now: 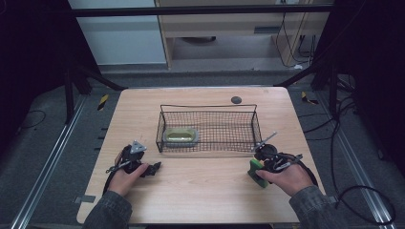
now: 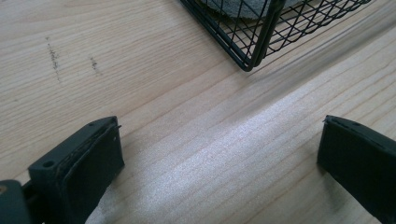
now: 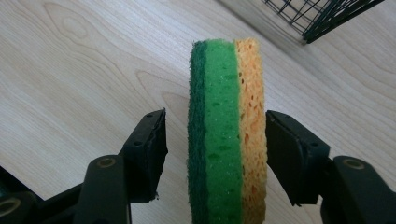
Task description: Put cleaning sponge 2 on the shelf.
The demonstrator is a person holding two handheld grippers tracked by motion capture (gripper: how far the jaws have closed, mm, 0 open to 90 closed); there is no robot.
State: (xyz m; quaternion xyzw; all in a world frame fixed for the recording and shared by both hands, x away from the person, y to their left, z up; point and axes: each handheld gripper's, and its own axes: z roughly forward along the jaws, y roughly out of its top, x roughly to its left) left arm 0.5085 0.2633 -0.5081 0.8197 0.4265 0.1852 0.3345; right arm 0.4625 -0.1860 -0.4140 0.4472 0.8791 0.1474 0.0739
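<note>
On the left side of the light wooden counter [image 1: 200,191], the left hand-held gripper [image 1: 152,169] rests low on the wood. Its jaws stand wide apart with only bare wood between them, so it holds nothing. Just beyond it is the near left corner of the black wire mesh basket [image 1: 208,125], which stands in the middle of the counter. Inside the basket, at its left end, lies a yellow-green oblong pad with a grey border [image 1: 181,137].

On the right, near the front right corner of the basket, the right hand-held gripper [image 3: 215,154] has a green and yellow kitchen sponge [image 3: 229,135] between its jaws. The sponge stands on its edge, its long axis pointing away along the jaws. The right jaw is at the yellow foam side; a small gap shows between the left jaw and the dark green scouring side, so the jaws are not yet shut on it. The basket lies to the left and beyond, and the right hand is clearly nearer to the sponge.
</note>
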